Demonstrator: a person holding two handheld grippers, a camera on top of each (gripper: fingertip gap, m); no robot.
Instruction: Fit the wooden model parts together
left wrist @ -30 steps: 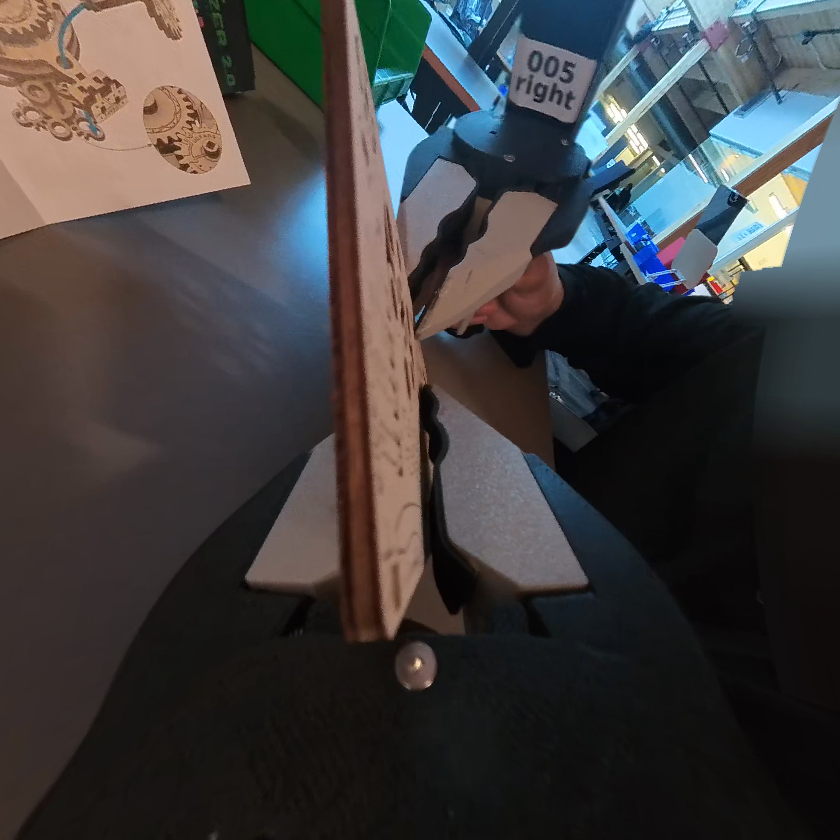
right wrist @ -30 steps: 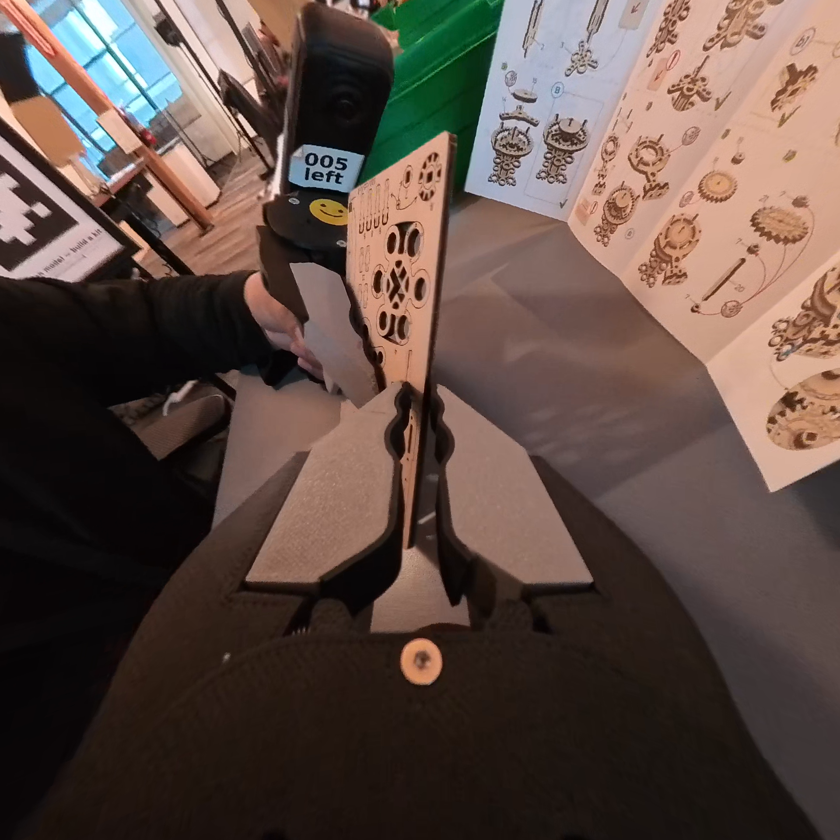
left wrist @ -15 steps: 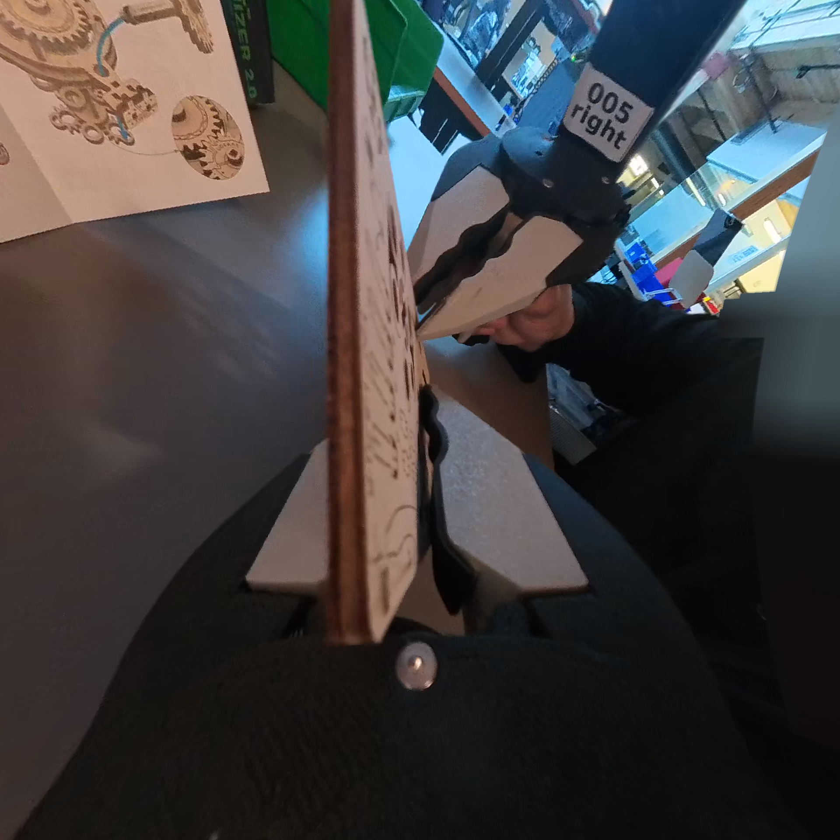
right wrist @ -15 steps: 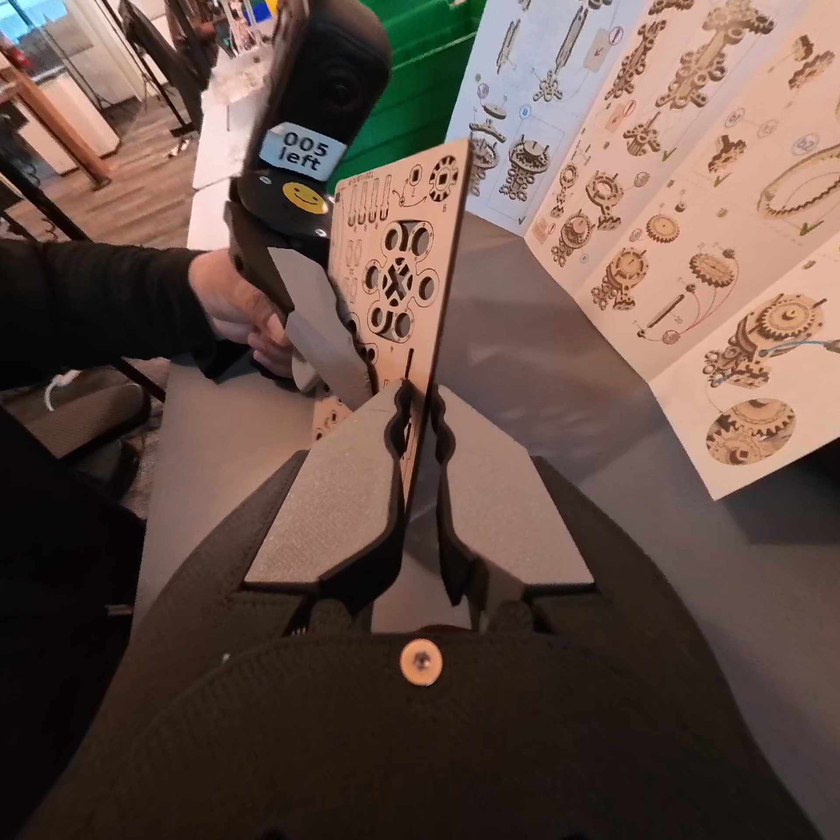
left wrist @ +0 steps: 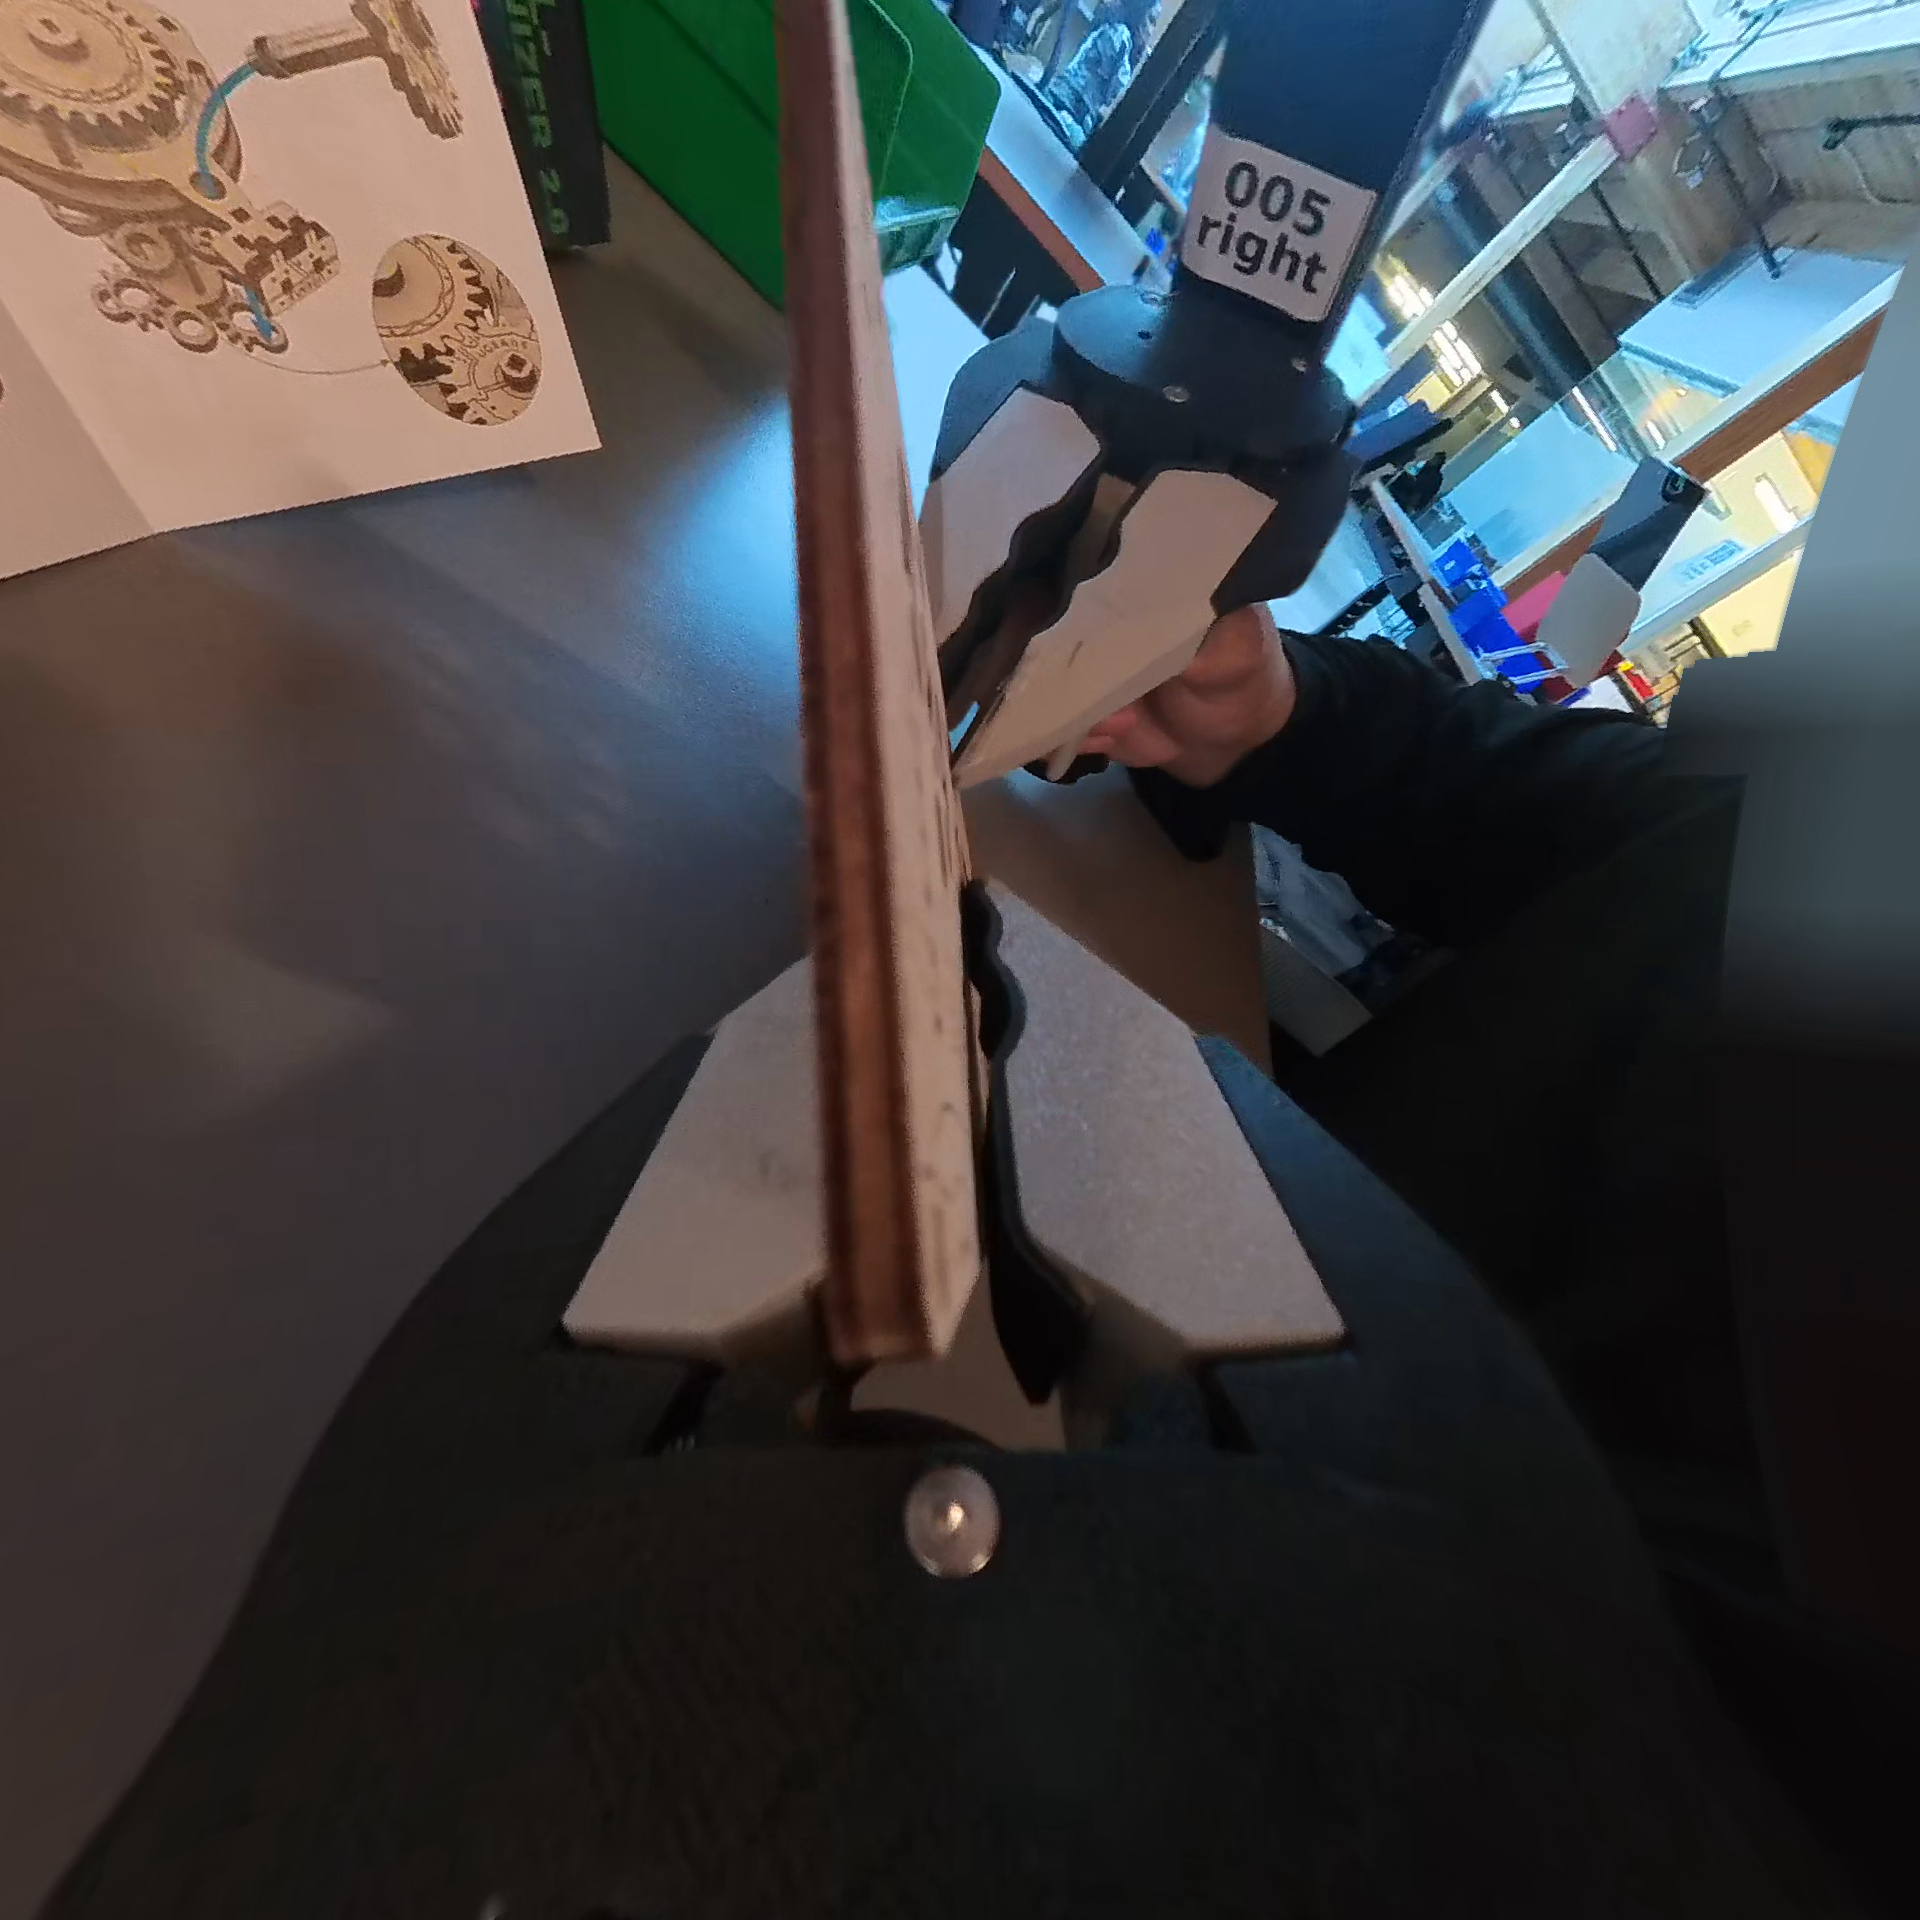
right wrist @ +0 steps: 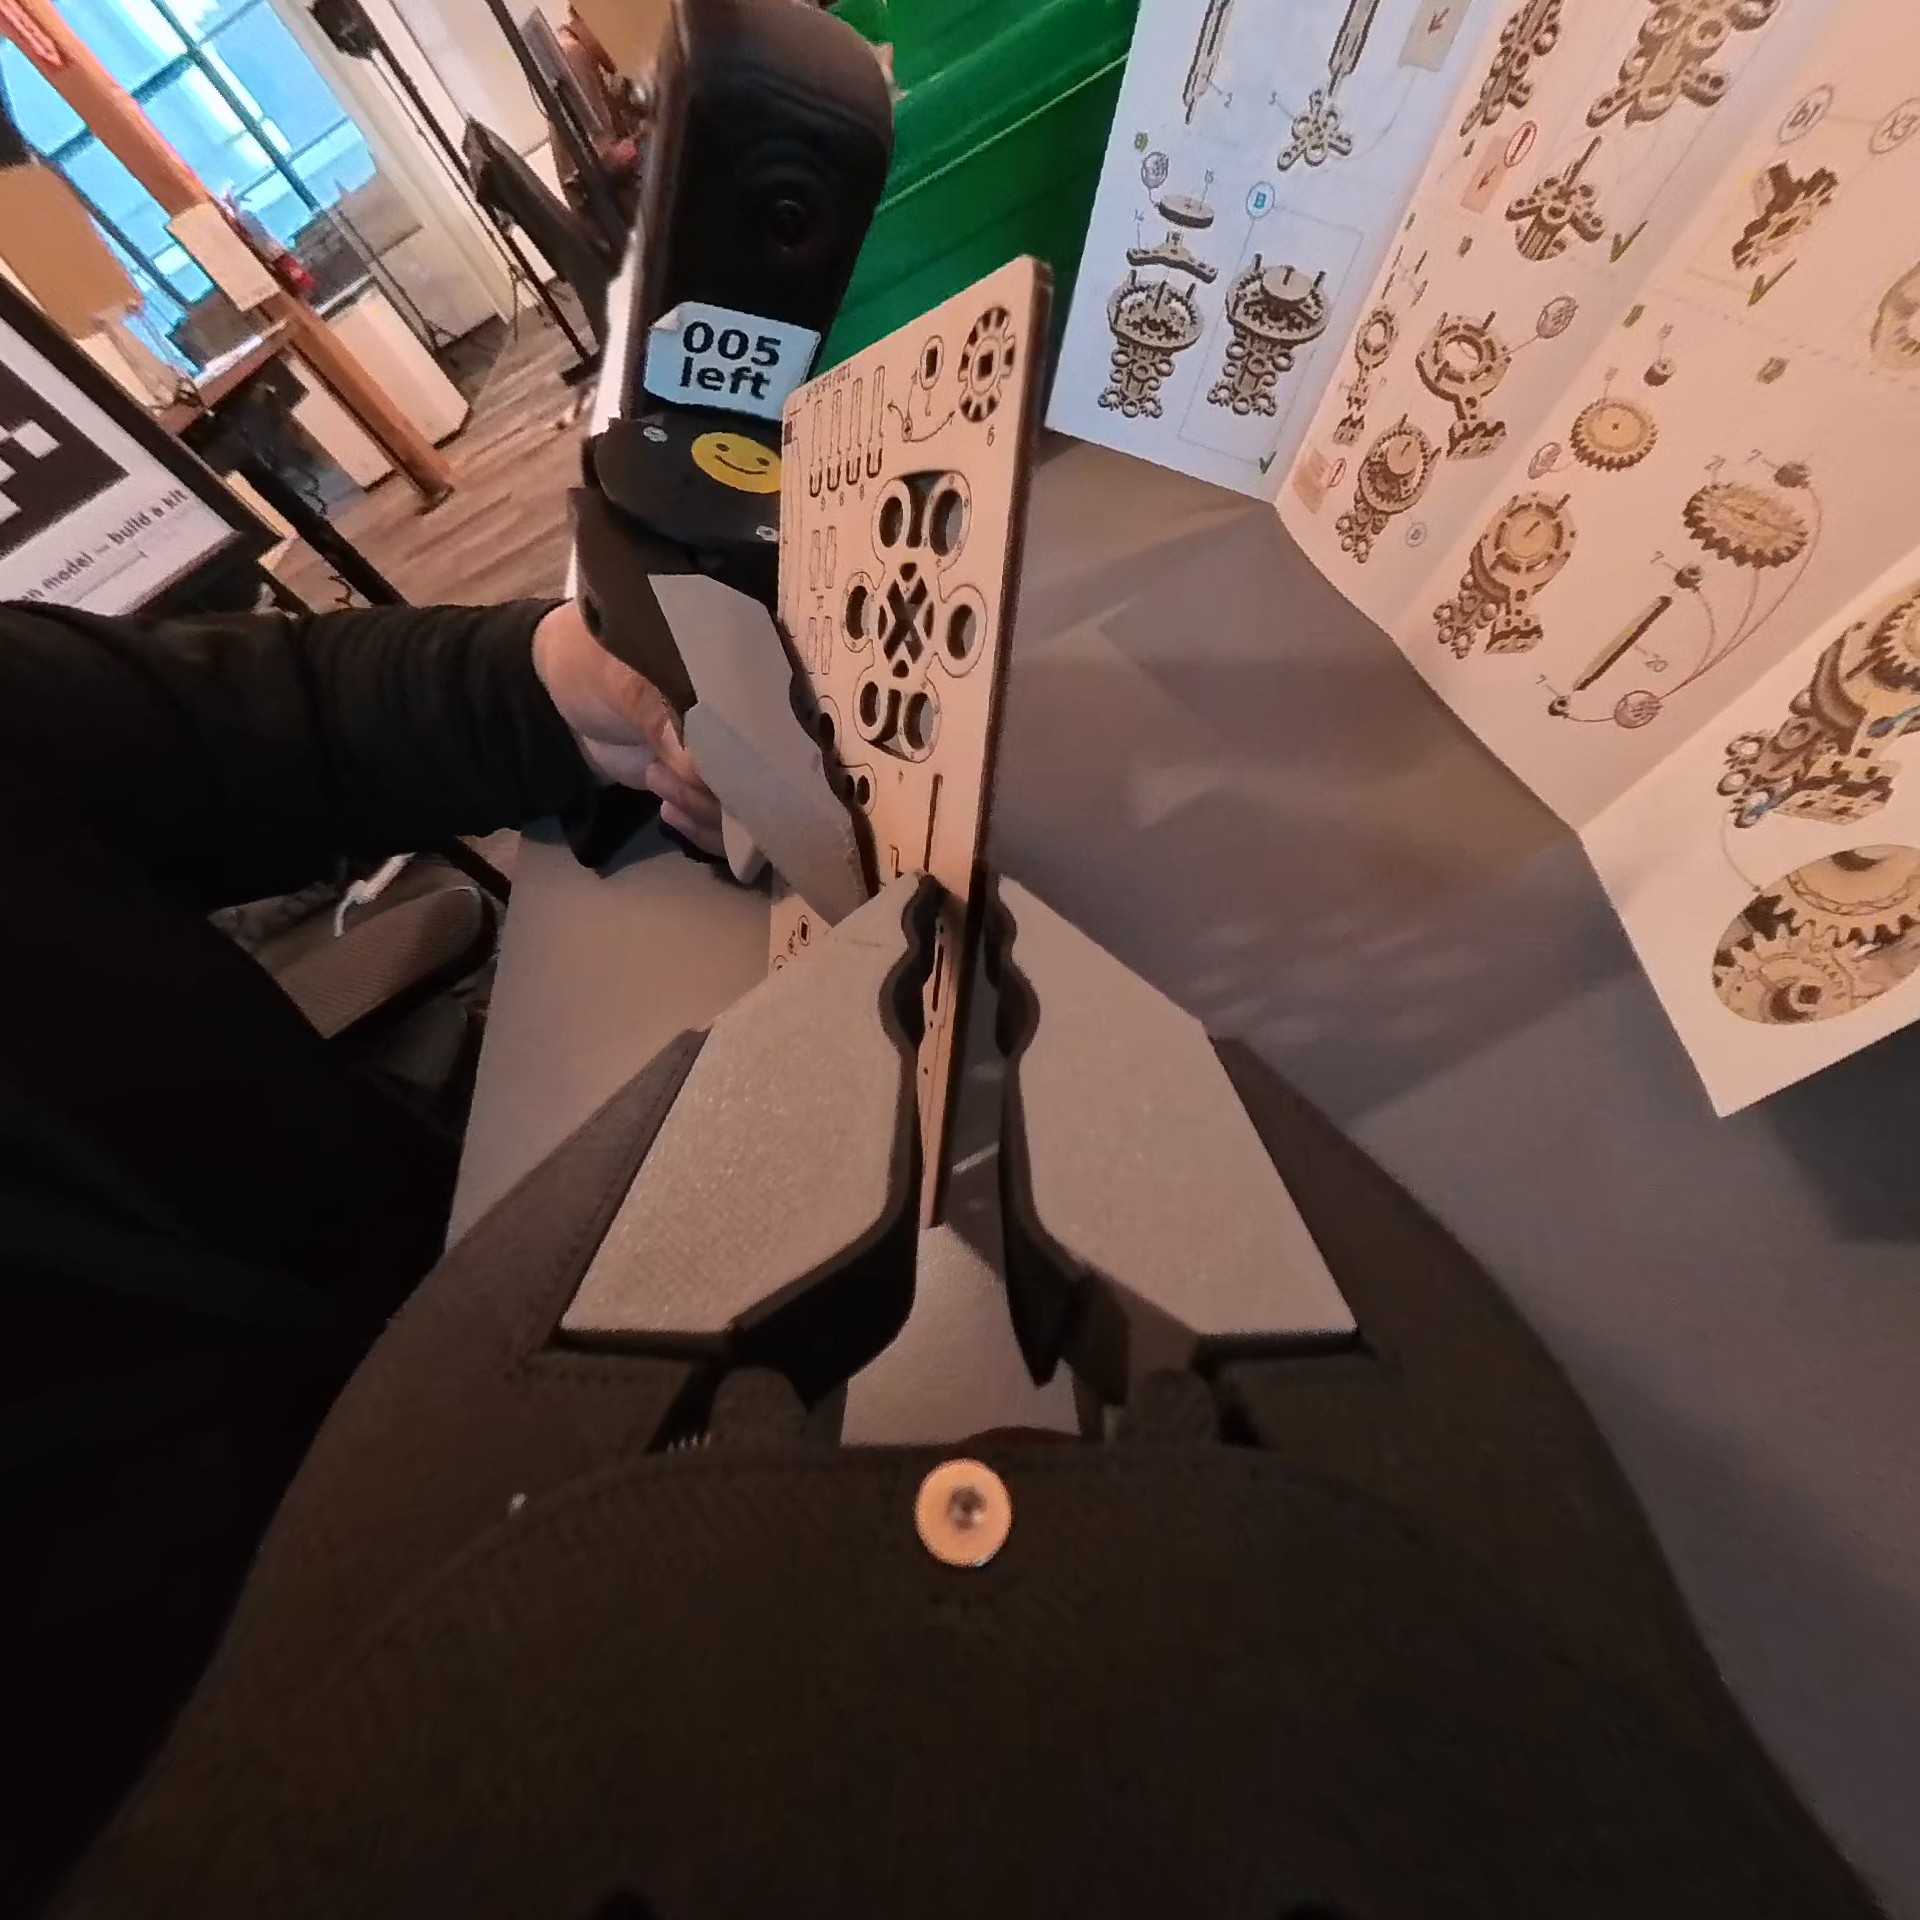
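Observation:
A thin laser-cut wooden sheet (left wrist: 862,727) with part outlines stands on edge above the grey table. My left gripper (left wrist: 904,935) is shut on it, and I see the sheet edge-on. In the right wrist view the sheet's face (right wrist: 977,540) shows round cut-outs and slots. My right gripper (right wrist: 956,894) is closed on the sheet's near lower edge, one finger on each face. The left gripper (right wrist: 831,862) holds the sheet from the left side there. In the left wrist view the right gripper (left wrist: 966,748) meets the sheet's right face.
A folded paper instruction sheet (right wrist: 1558,468) stands at the back of the grey table (right wrist: 1299,831); it also shows in the left wrist view (left wrist: 260,260). A green crate (left wrist: 727,135) stands behind it. A person's black sleeves and hands (right wrist: 613,717) hold both grippers.
Both grippers keep their hold on the sheet. The pair swung to one side 0.5 s ago and has swung back; the right gripper now stands more upright.

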